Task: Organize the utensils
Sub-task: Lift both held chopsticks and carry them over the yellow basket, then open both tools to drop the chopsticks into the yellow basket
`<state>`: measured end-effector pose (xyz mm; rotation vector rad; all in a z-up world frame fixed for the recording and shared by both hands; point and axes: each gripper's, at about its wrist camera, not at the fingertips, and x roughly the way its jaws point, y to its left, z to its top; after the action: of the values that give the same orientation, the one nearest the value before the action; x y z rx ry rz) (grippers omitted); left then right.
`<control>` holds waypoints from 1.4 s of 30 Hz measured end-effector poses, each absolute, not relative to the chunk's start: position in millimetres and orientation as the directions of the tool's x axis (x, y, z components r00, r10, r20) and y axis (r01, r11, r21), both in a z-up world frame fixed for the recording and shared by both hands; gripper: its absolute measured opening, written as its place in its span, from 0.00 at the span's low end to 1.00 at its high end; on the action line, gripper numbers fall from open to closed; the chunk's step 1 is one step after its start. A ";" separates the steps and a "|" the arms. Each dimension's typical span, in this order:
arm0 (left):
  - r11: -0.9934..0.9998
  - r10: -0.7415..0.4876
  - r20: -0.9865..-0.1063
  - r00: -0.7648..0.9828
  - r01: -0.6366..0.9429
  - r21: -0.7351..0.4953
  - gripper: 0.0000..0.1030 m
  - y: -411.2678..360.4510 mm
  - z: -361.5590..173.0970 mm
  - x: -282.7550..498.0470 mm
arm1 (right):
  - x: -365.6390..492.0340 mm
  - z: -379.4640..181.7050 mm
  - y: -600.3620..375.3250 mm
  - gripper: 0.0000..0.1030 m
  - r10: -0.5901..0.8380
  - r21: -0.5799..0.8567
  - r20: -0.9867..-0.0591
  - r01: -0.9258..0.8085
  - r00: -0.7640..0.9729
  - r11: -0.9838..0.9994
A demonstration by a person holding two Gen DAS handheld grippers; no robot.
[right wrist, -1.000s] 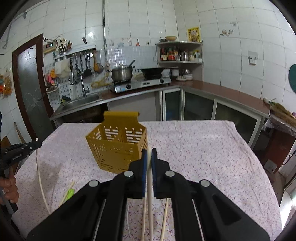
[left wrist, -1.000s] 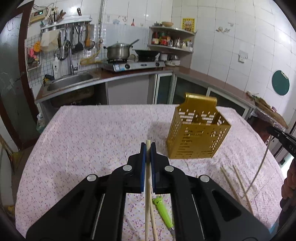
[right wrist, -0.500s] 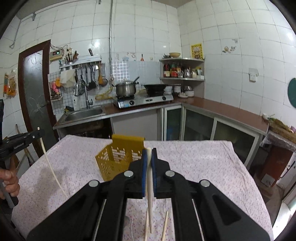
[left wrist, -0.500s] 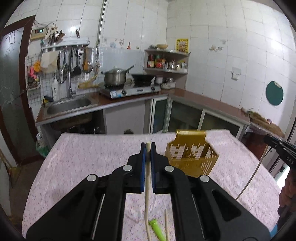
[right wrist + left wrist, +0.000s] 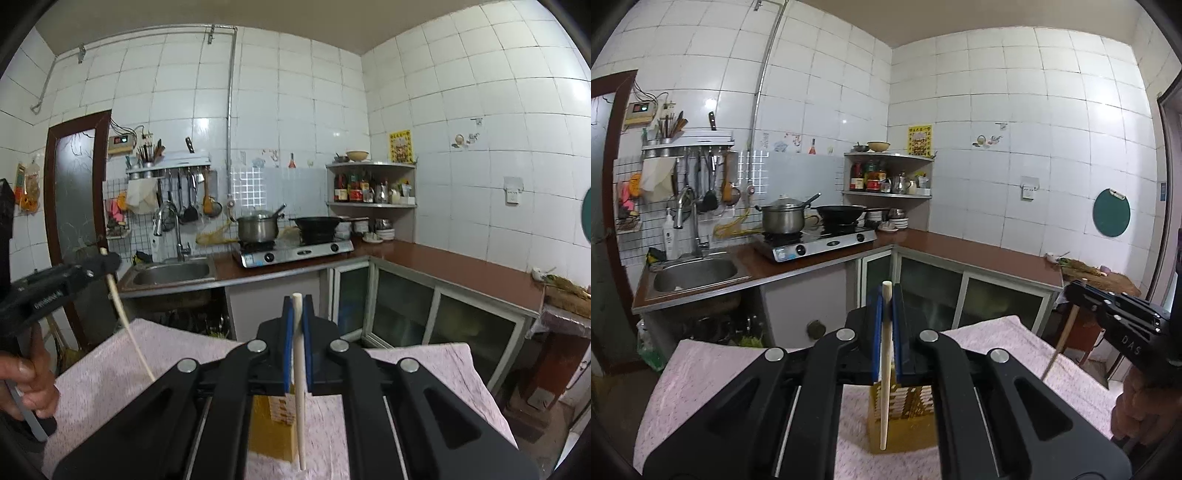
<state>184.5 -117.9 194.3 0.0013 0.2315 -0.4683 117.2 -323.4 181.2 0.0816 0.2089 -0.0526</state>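
My left gripper (image 5: 886, 295) is shut on a pale wooden chopstick (image 5: 884, 387) that hangs down between the blue pads. Its lower tip hangs in front of the yellow slotted utensil holder (image 5: 908, 421), which stands on the pink-clothed table (image 5: 701, 369) and is partly hidden by the fingers. My right gripper (image 5: 296, 306) is shut on a white chopstick (image 5: 301, 417), with the same holder (image 5: 271, 432) beneath it. Each gripper shows in the other's view: the right gripper (image 5: 1075, 290) at the right edge, the left gripper (image 5: 109, 260) at the left with a hand (image 5: 26, 384).
Beyond the table's far edge runs an L-shaped counter (image 5: 979, 247) with a sink (image 5: 694, 273), a stove carrying a pot (image 5: 783, 218) and a wok (image 5: 840, 214), and glass-door cabinets (image 5: 931, 291). A corner shelf (image 5: 886, 192) holds bottles.
Both grippers have risen with their chopsticks and now point more level. The holder has dropped from beyond the fingers to below them. The loose chopsticks and green item on the table are out of view.
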 end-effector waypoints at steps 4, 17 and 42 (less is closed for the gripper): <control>0.891 -0.450 -0.232 0.862 0.450 -0.056 0.03 -133.0 194.0 206.0 | 138.8 190.7 -318.5 0.05 -0.029 0.068 -0.197 0.043 0.980 0.997; 0.888 -0.458 -0.272 0.846 0.453 -0.083 0.03 -155.2 177.9 253.1 | 189.5 180.4 -309.0 0.05 -0.009 0.076 -0.220 0.026 0.976 0.997; 0.923 -0.380 -0.341 0.860 0.376 -0.082 0.31 -111.3 160.1 249.3 | 172.4 174.3 -328.4 0.23 -0.063 0.080 -0.266 0.087 0.962 0.993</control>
<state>249.3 -111.3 160.1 -0.0126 0.3605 -0.3968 172.4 -328.4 174.3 0.0910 0.2658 -0.0757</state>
